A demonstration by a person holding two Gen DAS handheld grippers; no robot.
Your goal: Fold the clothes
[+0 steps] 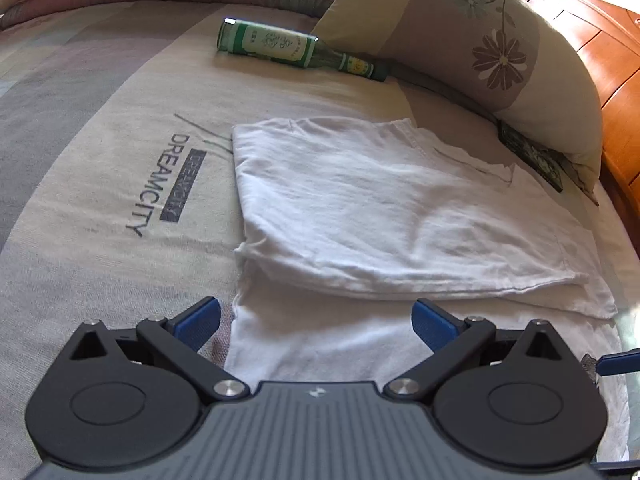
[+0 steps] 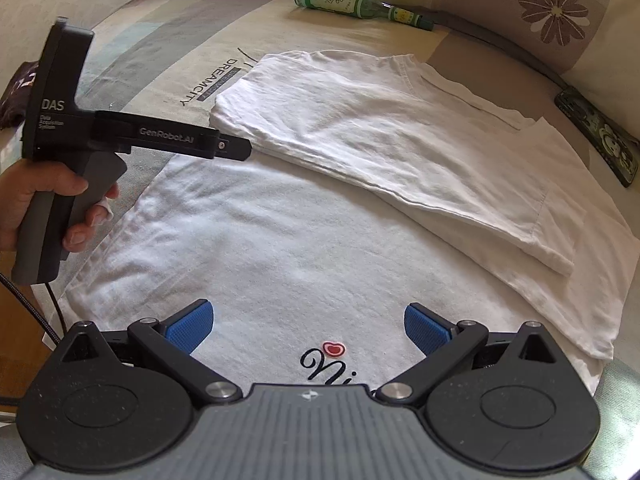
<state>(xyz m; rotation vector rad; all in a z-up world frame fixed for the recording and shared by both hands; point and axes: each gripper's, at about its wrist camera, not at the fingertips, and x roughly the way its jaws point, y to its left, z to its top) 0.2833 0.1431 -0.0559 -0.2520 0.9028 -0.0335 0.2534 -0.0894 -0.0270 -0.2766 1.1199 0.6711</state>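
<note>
**Right wrist view: one fold laid, both grippers free**

Right gripper [image 2: 308, 326] and left gripper [image 1: 316, 322] hang wide and empty over the white T-shirt [image 2: 304, 216] on the bed [image 2: 168, 40]. Its far side lies folded inward. Next probably means pinching the near hem.

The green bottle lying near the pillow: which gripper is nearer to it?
Left, slightly. The left gripper hovers open at the white T-shirt's near-left edge; the right gripper hangs open farther back over its printed front. The green bottle lies beyond both.
</note>
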